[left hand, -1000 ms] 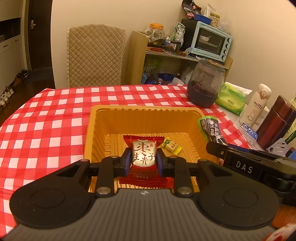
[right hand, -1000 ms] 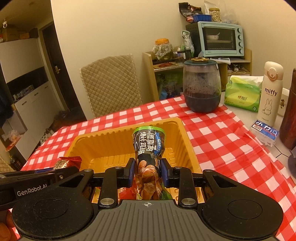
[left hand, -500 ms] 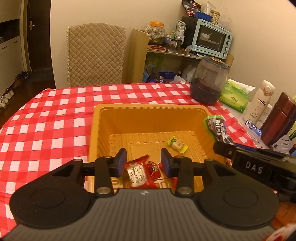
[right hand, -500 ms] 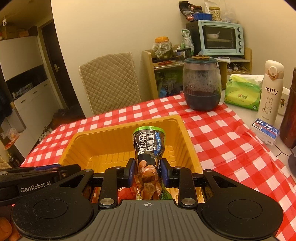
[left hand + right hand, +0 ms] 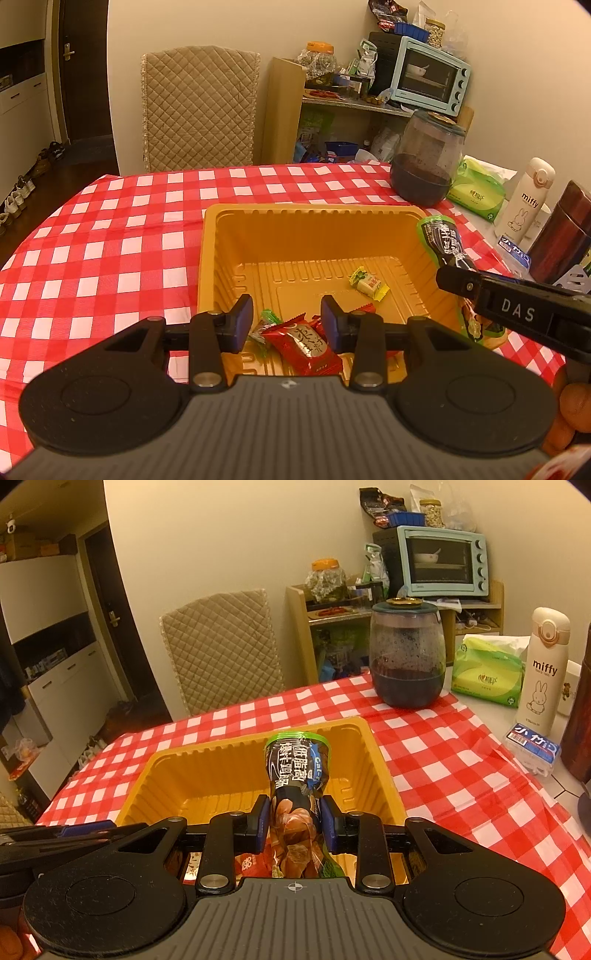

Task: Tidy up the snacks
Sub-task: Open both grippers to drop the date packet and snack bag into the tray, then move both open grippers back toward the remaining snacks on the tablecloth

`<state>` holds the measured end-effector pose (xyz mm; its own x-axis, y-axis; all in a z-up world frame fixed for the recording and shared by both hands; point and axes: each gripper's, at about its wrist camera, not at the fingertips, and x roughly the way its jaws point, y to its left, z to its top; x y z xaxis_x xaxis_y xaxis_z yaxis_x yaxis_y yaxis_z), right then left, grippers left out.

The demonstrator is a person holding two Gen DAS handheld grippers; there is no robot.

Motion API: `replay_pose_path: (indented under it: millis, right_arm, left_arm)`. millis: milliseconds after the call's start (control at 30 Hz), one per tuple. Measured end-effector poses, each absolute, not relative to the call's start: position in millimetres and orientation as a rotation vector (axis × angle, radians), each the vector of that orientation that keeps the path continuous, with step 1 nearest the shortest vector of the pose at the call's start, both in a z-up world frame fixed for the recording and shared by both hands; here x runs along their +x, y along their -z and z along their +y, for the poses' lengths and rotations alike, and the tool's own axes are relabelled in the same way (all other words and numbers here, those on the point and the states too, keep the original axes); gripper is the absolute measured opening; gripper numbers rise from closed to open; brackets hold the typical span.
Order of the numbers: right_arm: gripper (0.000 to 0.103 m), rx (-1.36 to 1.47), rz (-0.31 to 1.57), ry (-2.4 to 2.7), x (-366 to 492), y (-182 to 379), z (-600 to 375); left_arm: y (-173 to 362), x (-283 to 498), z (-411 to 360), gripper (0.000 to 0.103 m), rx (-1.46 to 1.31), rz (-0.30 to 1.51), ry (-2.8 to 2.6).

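Observation:
A yellow plastic tray (image 5: 210, 258) sits on the red checked tablecloth; it also shows in the right wrist view (image 5: 147, 775). My left gripper (image 5: 287, 323) is open above the tray's near end. A red snack packet (image 5: 306, 349) lies in the tray below it, beside a small green-wrapped candy (image 5: 264, 326). A yellow candy (image 5: 369, 283) lies farther in. My right gripper (image 5: 291, 825) is shut on a dark snack bag with a green rim (image 5: 295, 771), held over the tray's near right side; the bag also shows in the left wrist view (image 5: 441, 240).
A dark glass jar (image 5: 406, 657), green tissue pack (image 5: 487, 675), white miffy bottle (image 5: 543, 672), small blue box (image 5: 532, 747) and brown flask (image 5: 561, 232) stand at the right. A quilted chair (image 5: 199, 110) and a cluttered shelf with toaster oven (image 5: 430, 77) are behind the table.
My left gripper opened and let go of the red packet, which dropped into the tray; the gripper then drew back. My right gripper still holds the dark bag and barely moved.

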<state>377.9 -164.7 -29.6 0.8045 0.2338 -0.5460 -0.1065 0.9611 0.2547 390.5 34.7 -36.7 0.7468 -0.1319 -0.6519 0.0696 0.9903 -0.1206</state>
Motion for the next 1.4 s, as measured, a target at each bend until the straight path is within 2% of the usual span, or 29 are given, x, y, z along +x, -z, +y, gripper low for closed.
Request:
replay_pose_path:
  millis: [200,267,333,400,933,1400]
  right_arm:
    - [0.030,0.235,0.591,-0.210,383.0,31.2,-164.5]
    - [0.034,0.228,0.586,-0.214,383.9,31.4,-163.3]
    - [0.045,0.241,0.587,-0.214,384.2,32.4,-164.4]
    - [0.046,0.241,0.586,-0.205,384.4,32.7,-166.2]
    - [0.048,0.243,0.525,-0.121,363.3,21.9,-190.7]
    - [0.048,0.250,0.556,-0.097,294.2,13.3,-216.0]
  left_arm:
    - [39.5,390.6,37.0,0.036,-0.083,0.726,0.105]
    - [40.2,390.5,37.9,0.036,-0.081,0.726,0.102]
    - [40.4,390.5,38.8,0.036,-0.079,0.726,0.101]
    - [40.7,390.1,39.3,0.036,-0.078,0.726,0.099]
    - [31.5,369.8,37.0,0.036,-0.054,0.703,0.106]
    - [25.2,311.5,27.9,0.037,-0.025,0.701,0.122]
